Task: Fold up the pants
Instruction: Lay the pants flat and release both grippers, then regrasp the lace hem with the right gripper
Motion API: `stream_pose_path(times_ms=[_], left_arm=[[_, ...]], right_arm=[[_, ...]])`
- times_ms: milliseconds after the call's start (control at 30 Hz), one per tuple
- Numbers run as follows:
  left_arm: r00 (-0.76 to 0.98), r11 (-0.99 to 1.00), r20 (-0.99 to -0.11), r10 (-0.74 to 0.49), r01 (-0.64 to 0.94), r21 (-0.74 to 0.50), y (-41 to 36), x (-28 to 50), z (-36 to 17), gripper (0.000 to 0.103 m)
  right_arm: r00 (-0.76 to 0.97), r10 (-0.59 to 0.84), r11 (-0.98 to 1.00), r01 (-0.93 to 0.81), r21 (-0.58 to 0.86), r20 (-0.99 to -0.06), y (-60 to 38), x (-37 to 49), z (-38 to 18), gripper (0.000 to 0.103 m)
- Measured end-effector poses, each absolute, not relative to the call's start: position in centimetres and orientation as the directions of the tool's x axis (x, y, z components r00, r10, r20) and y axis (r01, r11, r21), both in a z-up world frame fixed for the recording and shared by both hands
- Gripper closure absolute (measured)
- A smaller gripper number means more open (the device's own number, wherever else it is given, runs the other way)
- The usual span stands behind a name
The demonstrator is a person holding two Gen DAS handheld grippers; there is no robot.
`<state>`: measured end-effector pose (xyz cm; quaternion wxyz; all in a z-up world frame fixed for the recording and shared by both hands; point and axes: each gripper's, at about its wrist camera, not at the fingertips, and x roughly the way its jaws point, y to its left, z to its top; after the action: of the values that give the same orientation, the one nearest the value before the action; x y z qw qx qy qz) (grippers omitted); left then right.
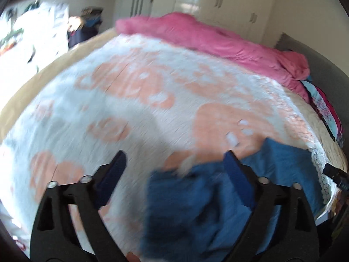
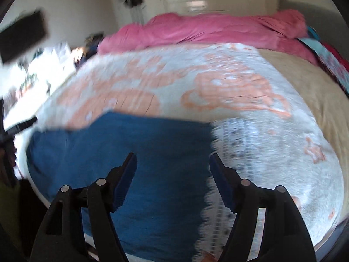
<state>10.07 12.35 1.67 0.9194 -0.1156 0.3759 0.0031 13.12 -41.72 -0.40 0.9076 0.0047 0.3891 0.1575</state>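
Both grippers, left (image 1: 174, 163) and right (image 2: 173, 166), are hanging spread over the pants (image 2: 130, 163), holding nothing; next fold needs a fresh edge grasp

We see deep blue pants (image 2: 139, 152), plain and without pattern, on a white bedspread (image 1: 139, 118) strewn with salmon-orange blotchy shapes. Its lace edge (image 2: 220, 229) is white with small dark specks. Beneath it lies a tan sheet (image 2: 314, 91). A bright pink blanket (image 1: 209, 35) runs along the far side, and beside it we make out a turquoise and red printed cloth (image 1: 325, 102). Both grippers have black arms with dark blue pads (image 2: 128, 179). The cupboards (image 1: 209, 4) are cream.
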Motion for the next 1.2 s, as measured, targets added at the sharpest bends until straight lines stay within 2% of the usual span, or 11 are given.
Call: stream_pose_path(times_ms=[267, 300, 333, 400, 433, 567, 633, 733, 800, 1100, 1200], left_arm=[[0.614, 0.951, -0.765, -0.196, -0.072, -0.302, 12.1, 11.4, -2.3, 0.012], [0.608, 0.958, -0.774, -0.179, -0.072, -0.278, 11.5, 11.5, -2.7, 0.038], [0.605, 0.968, -0.782, -0.148, -0.074, -0.24, 10.9, 11.5, -3.2, 0.05], [0.617, 0.982, -0.781, -0.102, -0.063, -0.179, 9.9, 11.3, -3.3, 0.064], [0.626, 0.979, -0.771, -0.117, -0.057, -0.195, 10.1, 11.1, -3.1, 0.064], [0.647, 0.975, -0.756, -0.097, -0.09, -0.202, 11.9, 10.3, -2.4, 0.062], [0.63, 0.977, -0.772, -0.081, -0.104, -0.187, 12.0, 10.7, -3.6, 0.053], [0.637, 0.976, -0.767, -0.08, -0.108, -0.191, 12.1, 10.9, -3.6, 0.048], [0.654, 0.975, -0.755, -0.049, -0.131, -0.177, 12.4, 10.4, -2.8, 0.034], [0.761, 0.971, -0.649, 0.019, -0.169, -0.17, 12.4, 6.7, 2.1, 0.027], [0.777, 0.976, -0.628, -0.045, -0.1, -0.193, 10.8, 6.0, 3.2, 0.025]], right_arm=[[0.559, 0.319, 0.906, -0.416, 0.073, -0.766, -37.4, 12.7, -2.3, 0.031], [0.549, 0.314, 0.902, -0.427, 0.064, -0.775, -37.0, 12.6, -2.6, 0.031], [0.527, 0.311, 0.895, -0.442, 0.057, -0.791, -36.6, 12.6, -3.2, 0.031], [0.479, 0.263, 0.895, -0.446, 0.026, -0.837, -35.9, 13.1, -4.8, 0.021], [0.465, 0.245, 0.896, -0.444, 0.015, -0.85, -35.8, 13.1, -5.3, 0.021], [0.456, 0.254, 0.898, -0.44, 0.032, -0.853, -35.9, 13.2, -5.4, 0.021], [0.454, 0.255, 0.898, -0.44, 0.034, -0.854, -35.9, 13.3, -5.5, 0.021], [0.452, 0.253, 0.899, -0.436, 0.036, -0.855, -36.0, 13.4, -5.4, 0.021], [0.452, 0.255, 0.899, -0.436, 0.038, -0.855, -35.9, 13.4, -5.3, 0.021], [0.576, 0.299, 0.944, -0.295, 0.147, -0.761, -40.7, 12.7, -1.9, 0.021], [0.625, 0.301, 0.954, -0.191, 0.232, -0.721, -44.0, 11.6, -0.7, 0.021]])
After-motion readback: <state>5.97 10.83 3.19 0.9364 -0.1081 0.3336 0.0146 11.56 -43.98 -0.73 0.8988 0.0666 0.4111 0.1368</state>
